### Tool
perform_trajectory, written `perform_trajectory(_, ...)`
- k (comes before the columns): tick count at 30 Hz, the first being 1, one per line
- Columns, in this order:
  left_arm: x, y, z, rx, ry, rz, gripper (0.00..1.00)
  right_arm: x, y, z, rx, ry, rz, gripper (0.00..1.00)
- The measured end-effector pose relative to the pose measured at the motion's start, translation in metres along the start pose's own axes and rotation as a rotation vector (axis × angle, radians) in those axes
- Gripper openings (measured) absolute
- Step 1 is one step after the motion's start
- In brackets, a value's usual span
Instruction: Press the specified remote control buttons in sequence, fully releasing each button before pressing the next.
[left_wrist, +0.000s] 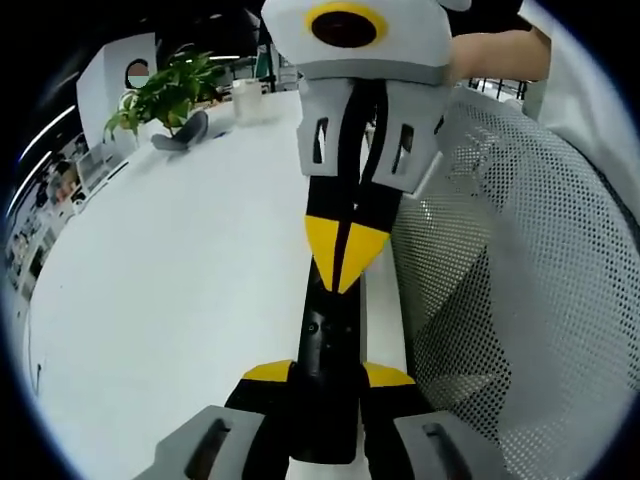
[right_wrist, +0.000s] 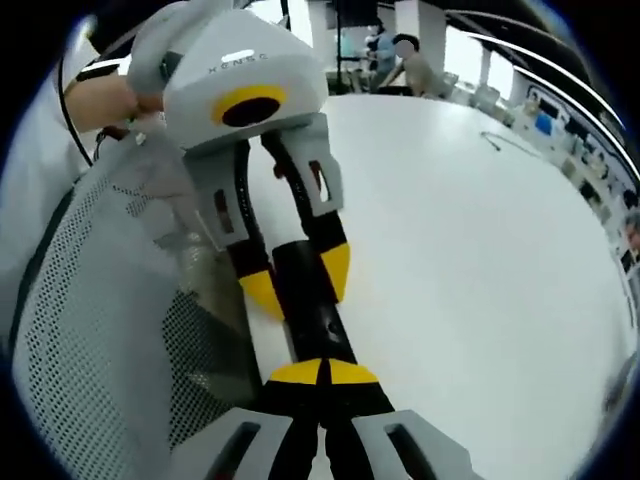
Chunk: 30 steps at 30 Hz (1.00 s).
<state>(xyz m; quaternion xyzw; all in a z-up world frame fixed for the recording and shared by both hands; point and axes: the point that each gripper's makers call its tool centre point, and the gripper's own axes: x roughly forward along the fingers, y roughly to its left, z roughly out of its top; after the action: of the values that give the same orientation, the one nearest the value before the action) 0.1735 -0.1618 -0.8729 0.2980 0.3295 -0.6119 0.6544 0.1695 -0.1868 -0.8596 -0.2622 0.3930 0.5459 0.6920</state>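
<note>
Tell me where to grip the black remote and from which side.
Grip the remote across its narrow width at one end, as the left gripper does now. It is long and slim, so jaws span its sides easily, leaving the button face open to the right gripper.

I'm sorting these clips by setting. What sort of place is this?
Probably an open-plan office or lab: a large white table with a potted plant at its far end, a white mesh chair back beside it, and shelving along the room's edge.

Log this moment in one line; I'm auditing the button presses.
left claw: shut on remote | right claw: shut, tips on remote | surface: white table
</note>
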Motion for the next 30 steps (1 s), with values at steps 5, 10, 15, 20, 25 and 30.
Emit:
perform_trajectory(5, 0.0000, -0.0005, -0.0001, 0.003, 0.002, -0.001, 0.24, 0.0030, -0.0029, -0.0039, -0.034, 0.036, -0.012, 0.00)
perform_trajectory(10, -0.0001, -0.0007, 0.0001, 0.003, 0.000, -0.002, 0.24, 0.0024, -0.0029, -0.0043, -0.057, 0.041, -0.008, 0.00)
perform_trajectory(15, -0.0002, -0.0011, 0.0002, 0.010, -0.004, -0.004, 0.24, 0.0038, -0.0028, -0.0041, -0.096, 0.109, 0.000, 0.00)
perform_trajectory(20, -0.0009, -0.0009, 0.0002, 0.022, -0.014, -0.011, 0.24, 0.0066, -0.0026, -0.0017, -0.203, 0.182, 0.032, 0.00)
perform_trajectory(25, -0.0010, -0.0007, 0.0002, 0.017, -0.019, -0.009, 0.24, 0.0042, -0.0035, -0.0027, -0.148, 0.104, 0.049, 0.00)
perform_trajectory(30, -0.0012, -0.0004, 0.0004, 0.012, -0.027, -0.008, 0.24, 0.0027, -0.0030, -0.0025, -0.091, 0.024, 0.021, 0.00)
